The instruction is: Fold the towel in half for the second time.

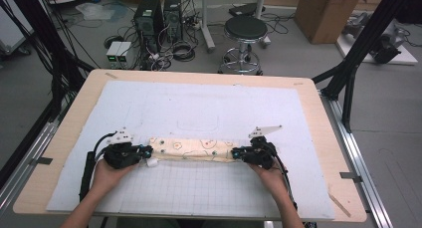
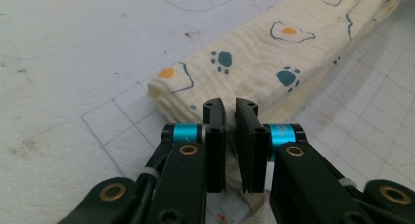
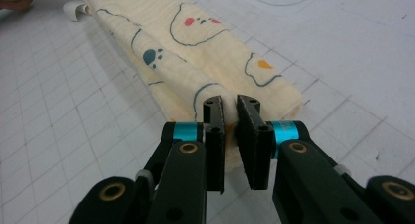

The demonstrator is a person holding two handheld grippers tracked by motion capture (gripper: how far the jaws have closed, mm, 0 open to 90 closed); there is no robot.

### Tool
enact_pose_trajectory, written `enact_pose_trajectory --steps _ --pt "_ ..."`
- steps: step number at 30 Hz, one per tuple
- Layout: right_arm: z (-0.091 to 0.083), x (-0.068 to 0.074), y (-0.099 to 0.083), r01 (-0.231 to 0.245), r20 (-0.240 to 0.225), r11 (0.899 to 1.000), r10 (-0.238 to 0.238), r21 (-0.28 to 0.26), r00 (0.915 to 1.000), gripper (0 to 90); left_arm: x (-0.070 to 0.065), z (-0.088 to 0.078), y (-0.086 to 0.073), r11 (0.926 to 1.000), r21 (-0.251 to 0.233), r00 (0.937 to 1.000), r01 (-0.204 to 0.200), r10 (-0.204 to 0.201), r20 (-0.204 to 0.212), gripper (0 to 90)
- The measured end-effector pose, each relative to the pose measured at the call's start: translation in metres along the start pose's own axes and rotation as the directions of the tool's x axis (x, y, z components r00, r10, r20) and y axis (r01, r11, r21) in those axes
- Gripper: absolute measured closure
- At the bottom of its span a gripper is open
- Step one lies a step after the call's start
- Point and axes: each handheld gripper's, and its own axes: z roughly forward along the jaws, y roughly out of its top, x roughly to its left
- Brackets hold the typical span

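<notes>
Two grippers meet a folded cloth (image 1: 191, 149) from either end on the white gridded mat (image 1: 199, 188) covering the wooden table (image 1: 318, 118). The left gripper (image 1: 144, 151) has its jaws nearly together with a fold of cloth pinched between them; the right gripper (image 1: 238, 152) likewise, a narrow gap showing at its tips. Nothing else lies on the mat near the cloth. Beyond the table stand a black stool (image 1: 245, 29), two computer towers (image 1: 159, 16) and a cardboard box (image 1: 328, 11).
</notes>
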Motion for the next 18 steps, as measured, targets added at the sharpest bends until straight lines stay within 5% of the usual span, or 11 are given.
enact_pose_trajectory --steps 5,11,18 --pt "-0.001 0.001 0.000 0.004 -0.002 1.000 -0.004 -0.013 1.0000 64.9 0.000 -0.005 0.001 0.9995 -0.023 0.9997 0.022 -0.021 0.012 63.8" --pt "-0.014 0.009 0.007 0.010 -0.027 0.995 -0.013 -0.099 0.9995 51.4 -0.003 -0.018 0.009 0.9961 -0.084 0.9996 0.026 -0.025 0.009 54.1" --pt "-0.013 0.020 0.028 0.028 -0.033 0.993 -0.032 -0.117 0.9989 57.4 -0.012 -0.012 0.021 0.9891 -0.141 0.9990 0.044 -0.043 0.013 56.7"
